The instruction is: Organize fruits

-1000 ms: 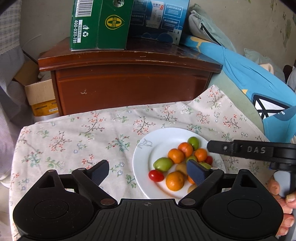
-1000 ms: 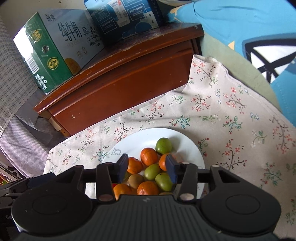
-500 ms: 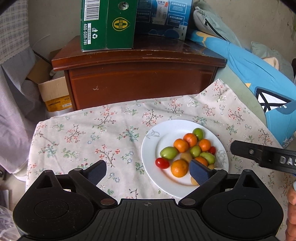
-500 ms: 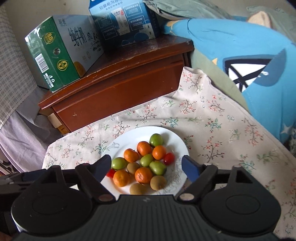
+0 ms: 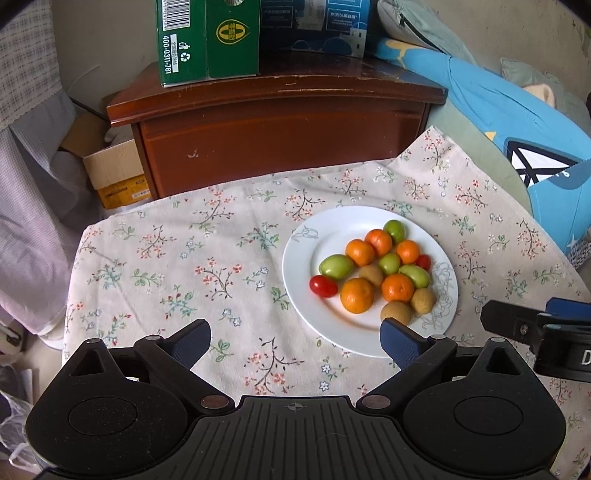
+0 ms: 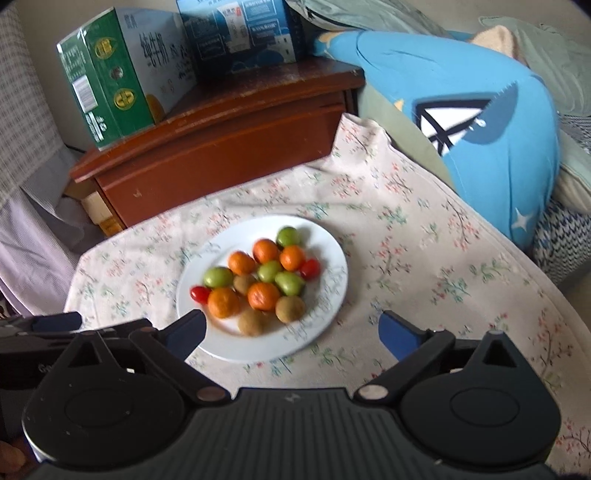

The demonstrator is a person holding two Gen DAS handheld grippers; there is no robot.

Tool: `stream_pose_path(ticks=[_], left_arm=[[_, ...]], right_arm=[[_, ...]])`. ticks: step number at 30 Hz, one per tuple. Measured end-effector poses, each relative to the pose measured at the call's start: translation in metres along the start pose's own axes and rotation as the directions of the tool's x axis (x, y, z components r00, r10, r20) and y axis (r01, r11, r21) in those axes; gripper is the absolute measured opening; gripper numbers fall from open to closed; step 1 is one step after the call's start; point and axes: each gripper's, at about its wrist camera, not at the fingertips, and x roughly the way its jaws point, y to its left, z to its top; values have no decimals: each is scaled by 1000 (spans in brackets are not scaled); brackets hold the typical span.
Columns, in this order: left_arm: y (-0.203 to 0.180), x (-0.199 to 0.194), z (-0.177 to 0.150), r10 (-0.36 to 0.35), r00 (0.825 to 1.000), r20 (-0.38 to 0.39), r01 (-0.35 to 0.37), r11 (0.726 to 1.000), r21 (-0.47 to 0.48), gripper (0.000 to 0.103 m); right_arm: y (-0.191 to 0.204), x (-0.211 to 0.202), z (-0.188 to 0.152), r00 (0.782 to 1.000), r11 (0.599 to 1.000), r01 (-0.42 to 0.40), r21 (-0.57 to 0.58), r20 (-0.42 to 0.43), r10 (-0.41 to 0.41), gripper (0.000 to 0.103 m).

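A white plate [image 5: 310, 240] [image 6: 332, 258] on a floral cloth holds several fruits: orange tangerines [image 5: 356, 295] [image 6: 223, 302], green plums [image 5: 336, 266], brown kiwis [image 5: 396, 312] and two red cherry tomatoes [image 5: 323, 286] [image 6: 199, 294]. My left gripper [image 5: 295, 339] is open and empty, above the cloth to the near left of the plate. My right gripper [image 6: 291, 332] is open and empty, above the plate's near edge; it also shows at the right edge of the left wrist view [image 5: 535, 328].
A floral cloth [image 5: 184, 266] covers the table. A brown wooden cabinet [image 5: 280, 125] stands behind it with a green carton [image 5: 207, 40] and a blue carton [image 5: 314, 22] on top. A blue cushion [image 6: 480, 122] lies to the right. A cardboard box [image 5: 114, 173] sits at the left.
Both grippers have pulled back and up from the plate. The right gripper's jaws, narrow over the fruit a second ago, have opened wide. The fruits have not moved.
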Motion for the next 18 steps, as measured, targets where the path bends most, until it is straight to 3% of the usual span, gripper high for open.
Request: stream_pose_path(ticks=[8,18], left_arm=[[-4,9,-1,48,998,-37,-48,999,7,99],[-3,21,0,79,995,-66,-80,997,-15,99]], right_arm=[[-1,13,-3,996,997,81,19,-45,-80,100],[5,28,-6,990,993,119,-22,-79,-121,100]])
